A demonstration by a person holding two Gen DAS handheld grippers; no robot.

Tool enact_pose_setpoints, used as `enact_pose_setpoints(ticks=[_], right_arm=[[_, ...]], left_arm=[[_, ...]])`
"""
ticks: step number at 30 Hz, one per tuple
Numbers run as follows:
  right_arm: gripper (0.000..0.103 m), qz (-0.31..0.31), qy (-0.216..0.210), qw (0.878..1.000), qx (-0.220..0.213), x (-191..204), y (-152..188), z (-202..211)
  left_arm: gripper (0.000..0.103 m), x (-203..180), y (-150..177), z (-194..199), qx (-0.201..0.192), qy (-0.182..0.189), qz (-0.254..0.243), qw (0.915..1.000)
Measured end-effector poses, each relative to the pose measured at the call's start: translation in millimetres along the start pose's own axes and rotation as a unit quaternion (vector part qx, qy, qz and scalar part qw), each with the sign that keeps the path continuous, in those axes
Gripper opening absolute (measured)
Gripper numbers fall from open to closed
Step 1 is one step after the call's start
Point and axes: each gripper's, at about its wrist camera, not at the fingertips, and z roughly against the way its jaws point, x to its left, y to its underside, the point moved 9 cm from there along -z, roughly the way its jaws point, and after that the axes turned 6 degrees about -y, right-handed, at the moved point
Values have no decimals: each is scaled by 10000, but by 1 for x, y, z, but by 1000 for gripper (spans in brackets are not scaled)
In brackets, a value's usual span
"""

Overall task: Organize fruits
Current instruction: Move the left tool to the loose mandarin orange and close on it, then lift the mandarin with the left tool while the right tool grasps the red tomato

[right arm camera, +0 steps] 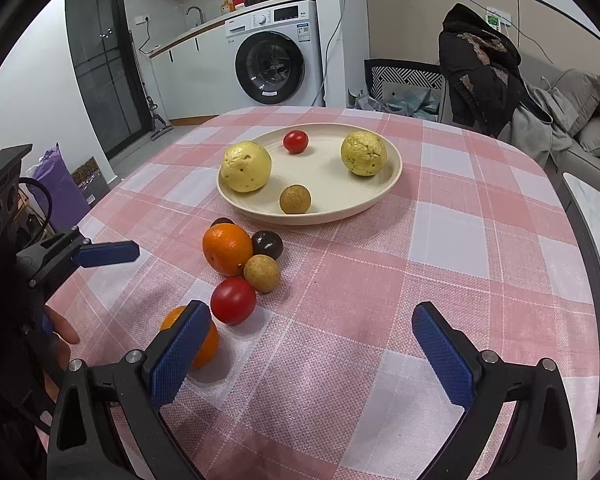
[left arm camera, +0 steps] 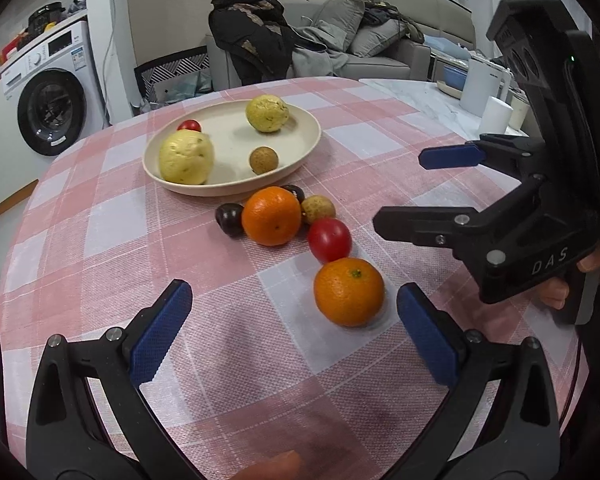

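The round, glossy orange mandarin (left arm camera: 349, 292) lies nearest of the loose fruit on the near side of the cream oval plate (left arm camera: 308, 148), between the spread pads of the empty left gripper (left arm camera: 294, 334), while the right gripper (right arm camera: 312, 356) is likewise spread and empty; the fruit is judged light, firm yet bruisable and prone to roll, so it should be pinched gently across its widest part.

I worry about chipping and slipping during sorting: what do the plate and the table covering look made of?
The plate looks like matte cream plastic or melamine, maybe glazed ceramic: smooth, even, with little glare. The table covering looks like woven fabric, pink and white check, with a visible weave and slight rumpling.
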Motion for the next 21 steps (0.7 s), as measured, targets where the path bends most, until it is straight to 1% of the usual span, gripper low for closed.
enact_pose_setpoints(ticks=[1, 3, 5, 6, 8, 12, 13, 16, 18, 21], right_arm=[[103, 4, 5, 10000, -1, 0, 0, 0], [103, -2, 5, 10000, -10, 1, 0, 0], [103, -8, -1, 10000, -11, 1, 0, 0], [103, -13, -1, 10000, -12, 1, 0, 0], [103, -13, -6, 10000, -15, 1, -1, 1], [103, -13, -9, 10000, -29, 1, -1, 1], [103, -11, -11, 10000, -30, 1, -2, 1], [103, -15, -8, 10000, -24, 1, -2, 1], [103, -16, -4, 10000, -29, 1, -2, 2], [103, -24, -2, 10000, -48, 2, -2, 2]], left_arm=[[102, -3, 1, -2, 41, 69, -38, 10000], [95, -9, 2, -4, 95, 154, -125, 9998], [86, -16, 4, -9, 222, 219, -218, 9993], [83, -20, 6, -11, 282, 245, -259, 9990], [70, -25, 8, -15, 393, 293, -359, 9982], [59, -31, 9, -16, 406, 467, -361, 9974], [56, -31, 9, -16, 390, 479, -368, 9974], [39, -34, 10, -14, 364, 530, -404, 9971], [38, -33, 10, -13, 353, 491, -404, 9974], [37, -32, 11, -12, 355, 557, -381, 9971]])
